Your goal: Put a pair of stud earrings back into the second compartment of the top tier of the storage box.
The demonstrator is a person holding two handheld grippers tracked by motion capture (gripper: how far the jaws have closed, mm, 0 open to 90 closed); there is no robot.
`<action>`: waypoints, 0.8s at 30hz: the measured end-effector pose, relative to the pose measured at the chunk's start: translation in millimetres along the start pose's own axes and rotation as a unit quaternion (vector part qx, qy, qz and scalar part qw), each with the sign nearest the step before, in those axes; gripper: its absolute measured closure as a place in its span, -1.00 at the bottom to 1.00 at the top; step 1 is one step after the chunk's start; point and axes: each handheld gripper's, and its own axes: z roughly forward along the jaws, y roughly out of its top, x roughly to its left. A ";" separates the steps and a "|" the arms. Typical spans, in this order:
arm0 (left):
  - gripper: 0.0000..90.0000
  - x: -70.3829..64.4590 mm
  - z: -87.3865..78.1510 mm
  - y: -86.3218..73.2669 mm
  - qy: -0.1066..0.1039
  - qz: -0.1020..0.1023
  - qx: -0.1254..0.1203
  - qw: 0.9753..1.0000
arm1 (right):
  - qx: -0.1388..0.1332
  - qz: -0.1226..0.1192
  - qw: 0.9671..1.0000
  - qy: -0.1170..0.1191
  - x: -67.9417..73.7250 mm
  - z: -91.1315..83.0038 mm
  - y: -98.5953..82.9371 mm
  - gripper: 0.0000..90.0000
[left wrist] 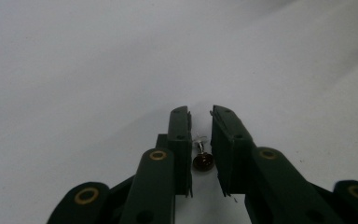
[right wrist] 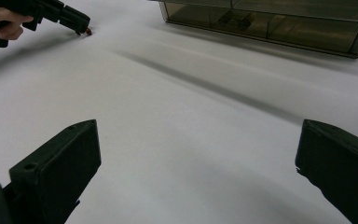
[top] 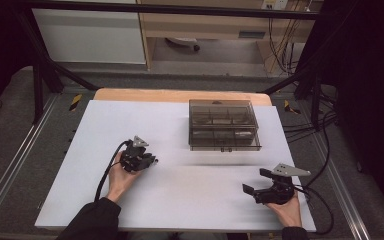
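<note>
A small screw (left wrist: pixel 203 161) with a dark round head lies between the narrow jaws of my left gripper (left wrist: pixel 200 113), which stands shut on it just above the white table. In the high view my left gripper (top: pixel 153 161) is at the table's left middle, pointing right. From the right gripper view the left gripper (right wrist: pixel 80 22) shows at the top left, with the brown screw (right wrist: pixel 88 31) at its tip. My right gripper (top: pixel 254 180) hovers near the front right, and its jaws (right wrist: pixel 198 130) stand wide open with nothing between them.
A smoky clear plastic compartment box (top: pixel 223 125) with its lid down stands at the back middle of the white table (top: pixel 180 200); it also shows at the top of the right gripper view (right wrist: pixel 270 23). Black frame bars and cables flank the table.
</note>
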 end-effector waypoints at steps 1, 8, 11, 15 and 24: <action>0.74 -0.4 0.2 0.1 0.003 0.002 0.000 1.000 | 0.000 0.000 1.000 0.000 0.0 0.0 0.0 -0.99; 0.80 -1.4 0.6 0.6 0.009 0.005 0.001 1.000 | 0.000 0.001 1.000 0.001 0.0 0.0 0.1 -0.99; 0.81 -1.3 0.6 0.7 0.009 0.006 0.001 1.000 | 0.000 0.000 1.000 0.001 -0.1 0.0 0.1 -0.99; 0.83 -1.7 0.2 0.7 0.010 0.007 0.000 1.000 | 0.000 0.000 1.000 0.001 -0.1 0.1 0.1 -0.99; 0.85 -2.6 -6.9 2.5 0.007 0.007 -0.009 1.000 | 0.000 0.000 1.000 0.002 -0.1 0.3 0.1 -0.99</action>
